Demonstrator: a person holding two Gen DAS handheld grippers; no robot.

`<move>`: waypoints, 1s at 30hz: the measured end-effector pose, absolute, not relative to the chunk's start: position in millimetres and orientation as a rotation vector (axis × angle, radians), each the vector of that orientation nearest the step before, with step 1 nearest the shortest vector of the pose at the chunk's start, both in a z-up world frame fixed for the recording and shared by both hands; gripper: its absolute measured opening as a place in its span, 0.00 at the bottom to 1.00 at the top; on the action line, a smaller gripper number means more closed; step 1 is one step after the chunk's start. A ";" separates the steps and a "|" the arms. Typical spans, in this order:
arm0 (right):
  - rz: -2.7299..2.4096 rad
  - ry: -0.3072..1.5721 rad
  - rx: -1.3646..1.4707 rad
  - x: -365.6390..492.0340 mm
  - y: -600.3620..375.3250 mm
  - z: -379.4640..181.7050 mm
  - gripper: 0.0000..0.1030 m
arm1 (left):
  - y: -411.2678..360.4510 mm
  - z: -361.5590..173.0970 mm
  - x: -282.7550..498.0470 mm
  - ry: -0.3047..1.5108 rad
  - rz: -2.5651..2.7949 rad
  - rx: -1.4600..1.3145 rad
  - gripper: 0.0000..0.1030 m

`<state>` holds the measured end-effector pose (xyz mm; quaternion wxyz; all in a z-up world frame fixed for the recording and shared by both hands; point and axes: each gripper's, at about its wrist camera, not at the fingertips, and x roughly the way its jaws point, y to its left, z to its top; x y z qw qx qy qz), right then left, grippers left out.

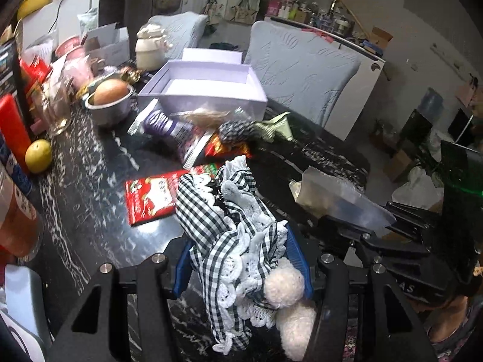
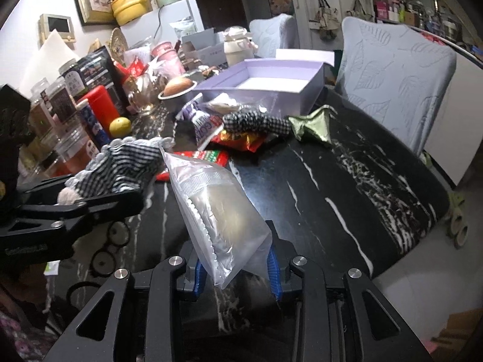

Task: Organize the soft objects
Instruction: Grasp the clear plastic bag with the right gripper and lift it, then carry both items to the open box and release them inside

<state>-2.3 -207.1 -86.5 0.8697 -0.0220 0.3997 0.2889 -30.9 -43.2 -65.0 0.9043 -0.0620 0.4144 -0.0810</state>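
gingham cloth item (image 1: 229,241), black-and-white check with white lace trim and 2 white pompoms (image 1: 283,286): held bunched between the blue pads of the left hand-held gripper (image 1: 241,268), which is clamped on it, above the bench (image 1: 90,211). the same item is seen at the left of the right wrist view (image 2: 120,166).

clear plastic bag (image 2: 217,211), with a zip strip and crimped edge: gripped at its lower end by the right hand-held gripper (image 2: 238,268), whose blue pads are closed on it; the bag is raised tilted over the bench, just beside the gingham item.

second checked cloth piece (image 2: 256,123): laid on the bench further back, touching a red-and-yellow snack packet (image 2: 241,141). olive-green fabric piece (image 2: 314,126): just beside it, on the right.

lilac open box (image 2: 271,81): placed behind these, near a grey quilted chair back (image 2: 392,84).

red flat packet (image 1: 151,199): laid on the bench under the gingham item's far end. purple-and-white packet (image 1: 169,126): near the box.

metal bowl (image 1: 111,108), yellow fruit (image 1: 37,155), red container (image 1: 13,132): ranged along the left of the black, white-veined bench.
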 end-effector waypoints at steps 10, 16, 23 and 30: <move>0.568 0.765 -0.083 2.4 -211.0 -45.6 0.31 | -50.0 -34.9 -5.4 0.768 -0.201 -0.090 0.53; 0.555 0.723 -0.084 21.4 -216.2 -22.2 0.31 | -47.9 -14.6 19.2 0.713 -0.209 -0.073 0.53; 0.553 0.683 -0.084 51.5 -214.3 -1.2 0.31 | -46.7 4.4 48.7 0.657 -0.197 -0.047 0.53; 0.547 0.651 -0.090 85.8 -209.2 12.0 0.31 | -39.8 14.9 81.9 0.609 -0.180 -0.034 0.53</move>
